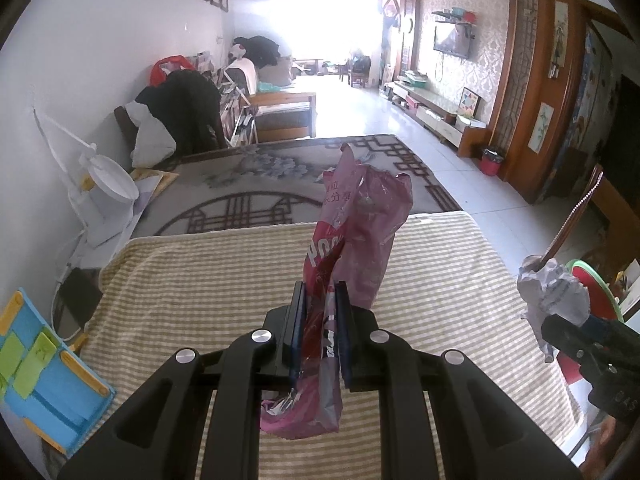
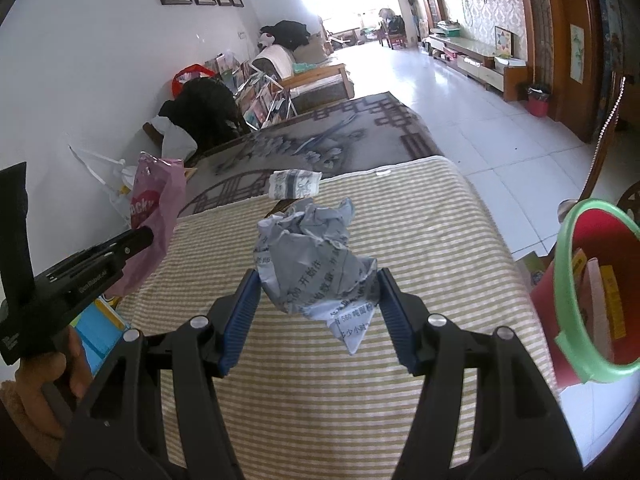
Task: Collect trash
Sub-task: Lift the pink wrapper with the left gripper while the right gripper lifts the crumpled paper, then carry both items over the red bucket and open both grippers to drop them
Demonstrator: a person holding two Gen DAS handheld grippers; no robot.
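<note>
Indoors, a long living room stretches away to a bright window, and in the near part stands a counter [image 2: 320,380] covered with a yellow-and-white striped cloth. At its right edge, just beside it and lower down, sits a red bin [image 2: 600,292] with a green rim, mouth open upward, with some flat packets already inside. That bin is judged to be where the trash goes, so its place to the right is what the coming move turns on.

The right gripper [image 2: 318,312] is the nearer of the two to the bin. Its blue jaws stand part-way open and press on both sides of a crumpled ball of printed paper [image 2: 312,264], held clear above the striped cloth. From these jaws the bin lies to the right and a little nearer, so a short swing rightward should bring the paper over the rim.

The left gripper [image 1: 320,332] is farther from the bin, on the left side of the counter. Its jaws are closed tight on a pink snack wrapper [image 1: 356,232]. The wrapper's long axis runs upright, with most of it rising above the jaws and a shorter crumpled tail hanging below. To reach the bin it would have to cross the whole counter, passing where the right gripper now is.

One smaller thing lies at the far edge of the counter: a flattened blue-and-white packet [image 2: 294,184], untouched, well apart from both grippers.
</note>
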